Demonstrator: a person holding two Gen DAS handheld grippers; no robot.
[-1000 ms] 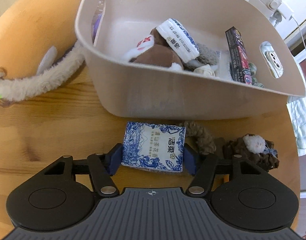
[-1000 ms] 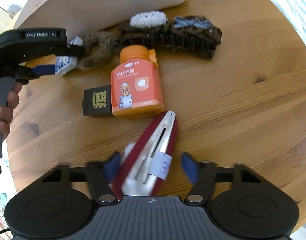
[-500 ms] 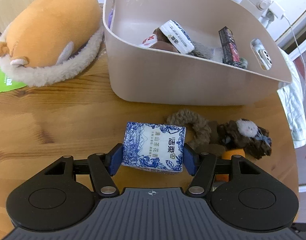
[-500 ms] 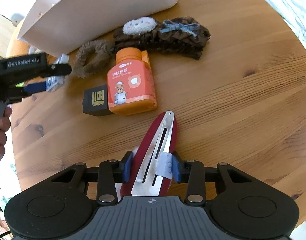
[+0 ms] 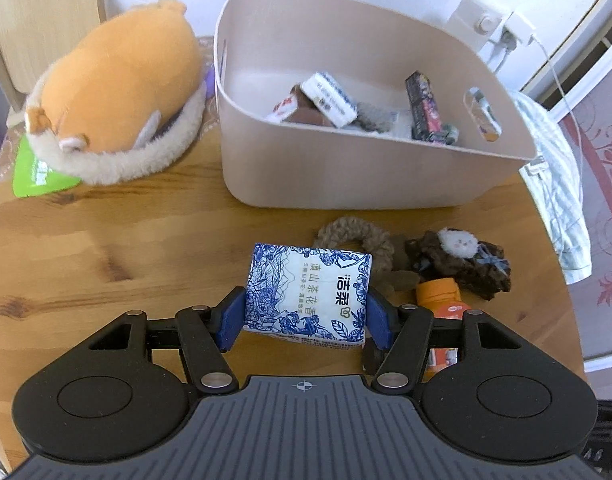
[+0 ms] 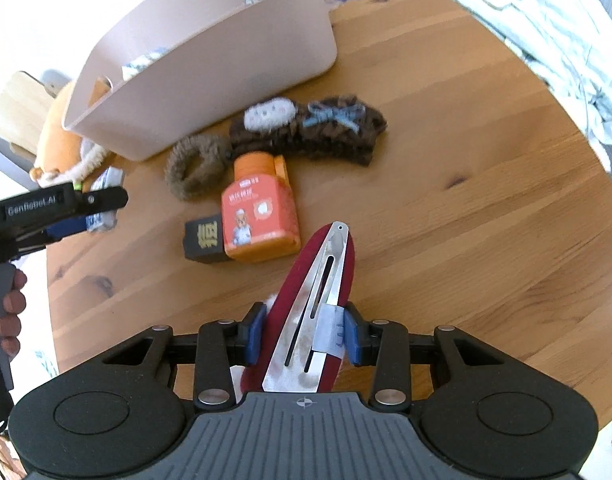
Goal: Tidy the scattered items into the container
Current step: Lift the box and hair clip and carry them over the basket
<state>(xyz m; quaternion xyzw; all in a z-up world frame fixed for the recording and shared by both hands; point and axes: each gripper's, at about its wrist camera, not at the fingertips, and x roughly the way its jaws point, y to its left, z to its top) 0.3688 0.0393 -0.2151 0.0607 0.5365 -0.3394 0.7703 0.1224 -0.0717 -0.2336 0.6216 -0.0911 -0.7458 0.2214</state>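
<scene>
My left gripper (image 5: 306, 316) is shut on a blue-and-white tissue pack (image 5: 308, 290) and holds it above the table, short of the beige container (image 5: 346, 172). My right gripper (image 6: 303, 334) is shut on a dark red hair clip (image 6: 318, 300) with a metal back, lifted off the table. On the table lie an orange bottle (image 6: 259, 216), a small black box (image 6: 203, 238), a brown scrunchie (image 6: 195, 164) and a dark brown knitted headband (image 6: 318, 132). The container (image 6: 209, 60) holds several items.
An orange plush toy (image 5: 117, 100) lies left of the container on a green card (image 5: 37, 176). A pale cloth (image 5: 562, 200) hangs off the right table edge. A wall socket with a plug (image 5: 494, 24) is behind the container.
My left gripper rose and pulled back from the container with the tissue pack. My right gripper closed on the red hair clip and lifted it off the table.
</scene>
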